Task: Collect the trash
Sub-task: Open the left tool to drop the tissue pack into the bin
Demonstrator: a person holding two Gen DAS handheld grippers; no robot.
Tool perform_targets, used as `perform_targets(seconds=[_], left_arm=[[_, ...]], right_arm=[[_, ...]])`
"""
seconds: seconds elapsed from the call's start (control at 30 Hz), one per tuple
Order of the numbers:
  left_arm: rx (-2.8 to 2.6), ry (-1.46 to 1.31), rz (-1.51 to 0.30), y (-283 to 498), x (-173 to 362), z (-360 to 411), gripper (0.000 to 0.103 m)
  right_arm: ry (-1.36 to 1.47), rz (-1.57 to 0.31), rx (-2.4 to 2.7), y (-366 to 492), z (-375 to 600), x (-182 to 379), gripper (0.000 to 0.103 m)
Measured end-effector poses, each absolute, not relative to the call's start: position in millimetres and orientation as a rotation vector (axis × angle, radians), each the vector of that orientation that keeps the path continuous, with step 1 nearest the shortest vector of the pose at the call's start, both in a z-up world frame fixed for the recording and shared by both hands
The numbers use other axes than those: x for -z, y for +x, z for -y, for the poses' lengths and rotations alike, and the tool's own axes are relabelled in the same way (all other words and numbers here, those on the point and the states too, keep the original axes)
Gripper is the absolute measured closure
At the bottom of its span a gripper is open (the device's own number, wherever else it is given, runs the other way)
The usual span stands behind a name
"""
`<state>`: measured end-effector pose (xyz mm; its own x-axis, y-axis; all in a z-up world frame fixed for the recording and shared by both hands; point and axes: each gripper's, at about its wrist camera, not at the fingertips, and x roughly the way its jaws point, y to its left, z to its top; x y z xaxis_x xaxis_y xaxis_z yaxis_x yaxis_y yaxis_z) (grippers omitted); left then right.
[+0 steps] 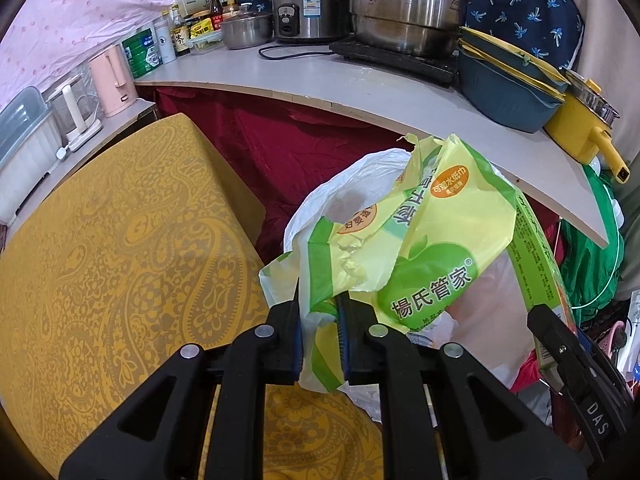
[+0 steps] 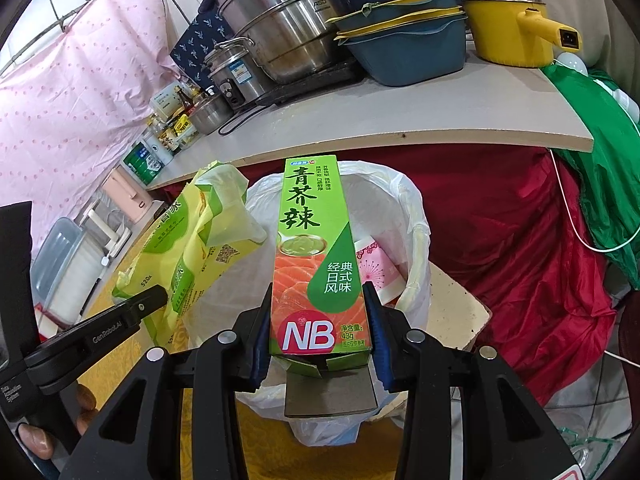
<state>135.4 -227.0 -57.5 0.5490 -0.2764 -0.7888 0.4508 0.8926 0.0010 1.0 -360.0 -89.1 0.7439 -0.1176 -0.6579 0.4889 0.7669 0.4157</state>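
My left gripper (image 1: 320,320) is shut on a crumpled yellow-green tissue wrapper (image 1: 420,232) and holds it up over the white-lined trash bin (image 1: 352,188). The wrapper also shows in the right wrist view (image 2: 192,248), at the bin's left rim. My right gripper (image 2: 318,320) is shut on a green wasabi box (image 2: 312,264) and holds it above the bin (image 2: 412,208), which has a pink paper cup (image 2: 372,268) inside. The wasabi box's edge (image 1: 536,264) and the right gripper's finger (image 1: 560,340) show at the right of the left wrist view.
A yellow patterned tabletop (image 1: 120,260) lies left of the bin. Behind is a shelf (image 2: 400,120) with steel pots (image 2: 280,28), blue basins (image 2: 404,48) and a yellow pot (image 2: 508,20). Red cloth (image 2: 500,220) hangs below it. A green bag (image 2: 600,184) is at right.
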Motion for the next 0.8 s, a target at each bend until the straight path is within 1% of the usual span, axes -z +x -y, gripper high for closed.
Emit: perform_targets(seconds=[0.1, 0.2, 0.23, 0.27, 0.3, 0.33, 0.4, 0.43, 0.5, 0.57, 0.63, 0.73, 0.8], left_arm=[[0.433, 0.209, -0.896, 138.3, 59.8, 230.5, 0.088], [0.433, 0.198, -0.89, 141.7, 60.5, 233.2, 0.08], [0.429, 0.195, -0.888, 142.7, 60.3, 232.8, 0.07], [0.418, 0.191, -0.885, 143.8, 60.0, 233.0, 0.055], [0.404, 0.179, -0.875, 144.6, 58.9, 231.6, 0.049], [0.398, 0.167, -0.869, 145.0, 57.5, 229.7, 0.043], [0.398, 0.155, -0.866, 145.9, 55.7, 226.5, 0.041], [0.395, 0.157, -0.864, 145.8, 55.5, 225.6, 0.038], [0.384, 0.164, -0.852, 144.7, 54.4, 221.8, 0.036], [0.379, 0.169, -0.845, 143.4, 53.4, 218.9, 0.032], [0.376, 0.168, -0.833, 141.9, 51.6, 215.1, 0.031], [0.378, 0.162, -0.822, 140.5, 48.3, 211.9, 0.03], [0.367, 0.154, -0.807, 141.8, 45.3, 210.8, 0.027]], right_arm=[[0.616, -0.657, 0.352, 4.3, 359.6, 90.4, 0.064], [0.614, -0.663, 0.349, 10.4, 359.6, 91.8, 0.063], [0.616, -0.662, 0.347, 12.0, 359.7, 92.0, 0.061], [0.62, -0.661, 0.351, 13.9, 359.8, 92.6, 0.061], [0.625, -0.66, 0.354, 15.2, 359.9, 93.0, 0.058], [0.63, -0.658, 0.354, 16.0, 360.3, 92.9, 0.052], [0.636, -0.645, 0.359, 16.0, 361.1, 90.7, 0.049], [0.635, -0.643, 0.359, 16.0, 361.2, 89.5, 0.048], [0.632, -0.64, 0.361, 14.9, 359.9, 87.4, 0.048], [0.63, -0.639, 0.359, 13.2, 358.6, 85.7, 0.045], [0.627, -0.638, 0.36, 11.4, 357.9, 83.7, 0.042], [0.623, -0.639, 0.359, 6.8, 355.8, 80.6, 0.042], [0.624, -0.637, 0.36, 2.7, 354.2, 78.7, 0.041]])
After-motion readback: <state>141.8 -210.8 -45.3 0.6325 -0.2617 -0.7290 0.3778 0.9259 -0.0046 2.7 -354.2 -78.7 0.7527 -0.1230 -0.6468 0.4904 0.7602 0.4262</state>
